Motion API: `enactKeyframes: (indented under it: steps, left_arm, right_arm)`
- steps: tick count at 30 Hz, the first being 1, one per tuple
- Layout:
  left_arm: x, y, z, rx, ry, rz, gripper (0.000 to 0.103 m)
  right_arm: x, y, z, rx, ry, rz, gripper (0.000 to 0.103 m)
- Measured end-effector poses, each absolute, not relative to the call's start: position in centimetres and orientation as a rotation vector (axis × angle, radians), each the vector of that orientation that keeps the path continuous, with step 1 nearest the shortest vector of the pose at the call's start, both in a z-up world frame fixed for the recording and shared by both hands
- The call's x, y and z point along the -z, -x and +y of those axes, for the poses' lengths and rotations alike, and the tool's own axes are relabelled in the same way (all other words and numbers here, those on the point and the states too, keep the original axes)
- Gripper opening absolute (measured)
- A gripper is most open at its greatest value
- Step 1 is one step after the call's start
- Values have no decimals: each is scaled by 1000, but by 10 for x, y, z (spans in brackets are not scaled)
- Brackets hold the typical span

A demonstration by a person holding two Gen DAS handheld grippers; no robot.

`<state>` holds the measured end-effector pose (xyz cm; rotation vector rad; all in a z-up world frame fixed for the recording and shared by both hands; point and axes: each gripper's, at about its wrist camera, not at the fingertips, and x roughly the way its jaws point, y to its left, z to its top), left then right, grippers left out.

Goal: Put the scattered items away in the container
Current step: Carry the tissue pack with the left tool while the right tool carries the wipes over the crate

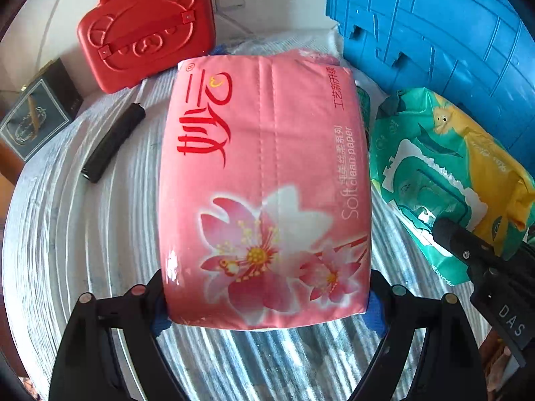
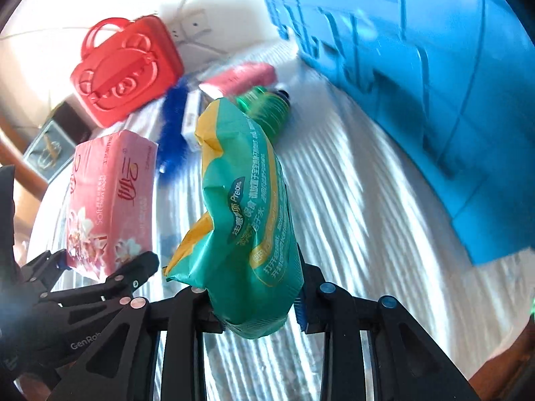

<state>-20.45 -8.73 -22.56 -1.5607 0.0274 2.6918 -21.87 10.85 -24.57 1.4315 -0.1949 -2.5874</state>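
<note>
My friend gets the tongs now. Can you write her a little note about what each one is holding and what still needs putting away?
Left tongs: shut on the pink tissue pack, lifted over the striped cloth.
Right tongs: shut on the green wipes pack, also lifted.
The blue crate stands to the right, beyond both packs.
Done: both packs picked up. I can't see anything inside the crate yet.
Left: put both packs in the crate, then fetch the black lighter, the blue fluffy thing, the green bottle and the small bits behind it.
</note>
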Motion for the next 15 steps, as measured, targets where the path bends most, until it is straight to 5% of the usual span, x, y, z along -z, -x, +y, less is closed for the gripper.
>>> enactKeyframes:
  steps: [15]
  left_arm:
    - [107, 126, -132, -2952, 1313, -82, 87]
  right_arm:
    - [126, 175, 47, 2624, -1069, 2, 28]
